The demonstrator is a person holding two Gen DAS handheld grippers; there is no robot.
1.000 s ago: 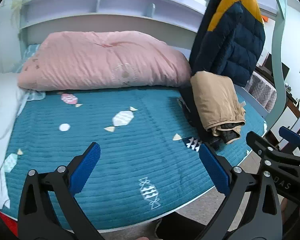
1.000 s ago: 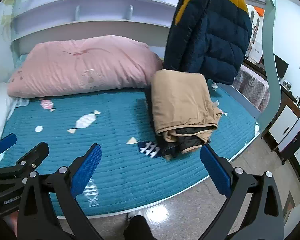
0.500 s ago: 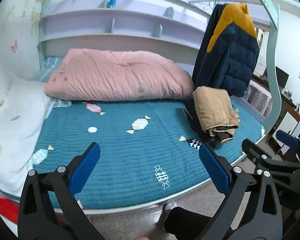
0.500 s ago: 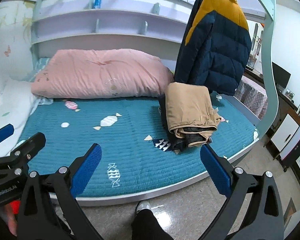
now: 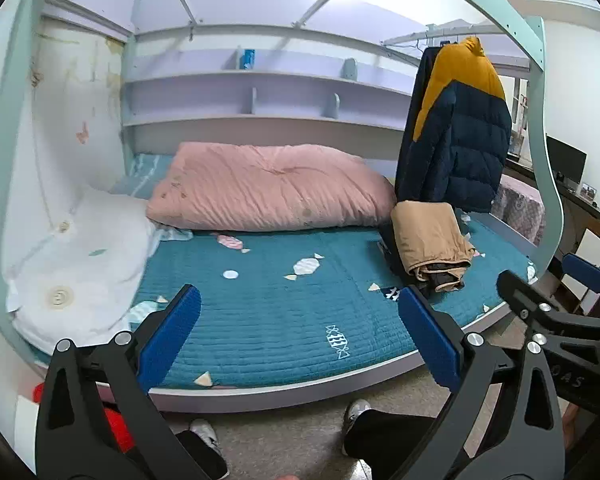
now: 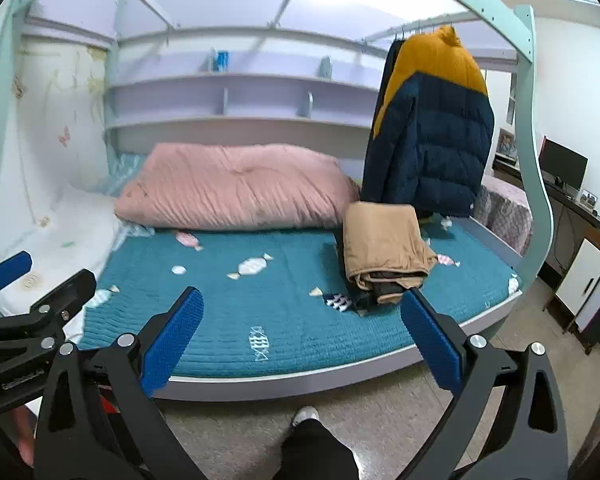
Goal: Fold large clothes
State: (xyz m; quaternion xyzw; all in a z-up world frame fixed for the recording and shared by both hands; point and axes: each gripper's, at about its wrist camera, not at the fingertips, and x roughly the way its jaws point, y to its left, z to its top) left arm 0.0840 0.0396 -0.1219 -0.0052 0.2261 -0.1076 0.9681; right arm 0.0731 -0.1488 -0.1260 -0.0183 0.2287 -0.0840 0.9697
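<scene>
Left tool (image 5: 298,334): jaws spread wide, blue pads (image 5: 168,336) well apart, nothing held. It hangs over the floor in front of the bed, clear of the mattress edge.

Right tool (image 6: 300,338): jaws likewise spread wide and empty, level with the left tool and just beside it; each tool shows at the edge of the other's view.

Folded tan garment (image 6: 384,246): lies on the teal quilted bed cover (image 6: 260,304), toward the right end of the bed, stacked on a dark folded garment (image 6: 384,290) whose edge shows below it. Neither tool touches the stack.

Navy and mustard puffer jacket (image 6: 428,128): hangs from a rail directly behind the stack, its hem just above the tan garment.

Pink duvet (image 5: 268,188): bundled along the back of the bed, its right end near the stack. A white pillow (image 5: 76,264) lies at the left end.

Shelves (image 5: 260,96) run along the wall above the bed.

The person's dark trouser legs (image 5: 388,436) and light shoes (image 5: 356,408) stand on the floor, close to the bed's front edge.
</scene>
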